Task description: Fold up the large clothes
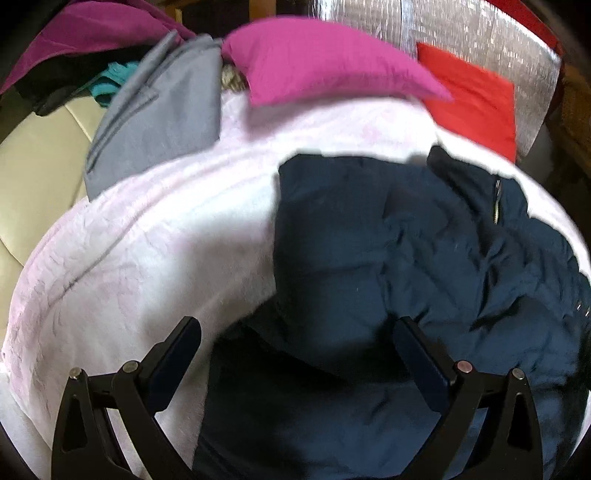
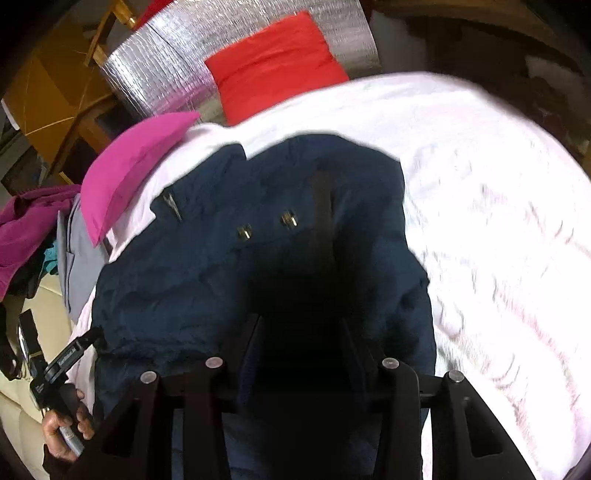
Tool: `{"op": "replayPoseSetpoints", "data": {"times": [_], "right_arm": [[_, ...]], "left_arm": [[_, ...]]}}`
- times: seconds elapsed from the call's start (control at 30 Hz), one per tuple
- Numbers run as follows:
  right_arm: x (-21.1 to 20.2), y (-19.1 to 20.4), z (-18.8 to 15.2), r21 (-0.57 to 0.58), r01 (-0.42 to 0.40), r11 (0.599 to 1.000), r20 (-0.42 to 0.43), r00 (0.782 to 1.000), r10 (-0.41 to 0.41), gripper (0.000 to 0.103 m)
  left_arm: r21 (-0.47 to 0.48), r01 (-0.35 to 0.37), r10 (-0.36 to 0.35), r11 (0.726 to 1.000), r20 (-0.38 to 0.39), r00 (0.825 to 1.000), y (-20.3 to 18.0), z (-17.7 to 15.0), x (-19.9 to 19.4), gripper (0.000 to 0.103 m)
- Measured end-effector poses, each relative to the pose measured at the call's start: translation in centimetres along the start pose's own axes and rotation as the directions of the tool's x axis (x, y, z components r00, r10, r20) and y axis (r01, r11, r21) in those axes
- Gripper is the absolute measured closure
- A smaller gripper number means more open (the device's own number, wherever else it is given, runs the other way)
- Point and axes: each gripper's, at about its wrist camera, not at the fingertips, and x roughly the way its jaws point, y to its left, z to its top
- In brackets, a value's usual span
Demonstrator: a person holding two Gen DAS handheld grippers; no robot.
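Two black pairs of fingers look down on a navy jacket [image 1: 406, 258] spread over a pale pink, fleecy blanket [image 1: 147, 240]. In the left wrist view, far beyond the left finger [image 1: 177, 354], a cream padded seat [image 1: 33, 177] shows its smooth, stitched surface, with a folded grey garment [image 1: 159, 118] lying flat on the blanket's edge and a purple fabric heap [image 1: 74, 40] behind it. The left gripper [image 1: 297, 328] has its fingers spread wide, nothing pressed between them; the jacket's soft, crumpled, slightly puffy cloth fills the gap and runs on past the right finger. Ahead of the fingertips lies a plump magenta cushion [image 1: 314, 66], and further right a flat red cushion [image 1: 476, 99] leans on a silver, quilted foil sheet [image 1: 461, 33].

In the right wrist view, low beside the left finger, a hand [image 2: 62, 428] grips the other tool's handle. The right gripper [image 2: 301, 332] has its fingers partly closed, with a dark fold of the jacket [image 2: 184, 277] bunched between them; shadow hides whether the pads truly pinch it, so I cannot tell. Just ahead of the fingertips two small brass snaps [image 2: 266, 225] glint on the navy cloth, with a zip pull [image 2: 171, 205] to their left. Right of the fingers the blanket [image 2: 498, 221] stretches away, white-pink and ribbed in texture.
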Motion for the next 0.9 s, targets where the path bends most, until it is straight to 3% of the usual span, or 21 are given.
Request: {"op": "replayPoseSetpoints", "data": {"times": [0.07,0.23,0.47,0.6,0.67,0.9], "right_arm": [[1.2,-0.5,-0.6,0.021,-0.014,1.0,-0.037,0.999,0.014,0.057],[0.4,-0.8,-0.6,0.021,-0.022,1.0,-0.018,1.0,0.022,0.057],[-2.3,-0.4,-0.5,-0.002,-0.037,0.999,0.088,0.995,0.037,0.057],[-0.6,0.2,-0.6,-0.007,-0.033,0.999,0.037,0.999,0.033,0.057],[1.2,0.1,-0.8,-0.012,-0.025,1.0,-0.028,0.999,0.025,0.054],[-1.2,1.3,-0.5,-0.056,-0.012,0.998,0.062,0.998,0.016,0.05]], "left_arm": [[0.0,0.005,-0.005,1.0,-0.033,0.999,0.1,-0.2,0.8,0.0],[-0.018,0.021,-0.021,1.0,-0.028,0.999,0.6,0.1,0.3,0.0],[-0.022,0.033,-0.031,0.999,0.066,0.997,0.9,0.6,-1.4,0.0],[0.012,0.021,-0.021,1.0,0.03,0.999,0.0,0.2,-0.6,0.0],[0.026,0.017,-0.017,1.0,0.0,1.0,-0.4,-0.1,0.1,0.0],[0.037,0.004,-0.005,0.999,0.012,1.0,-0.7,-0.4,-0.2,0.0]]}}
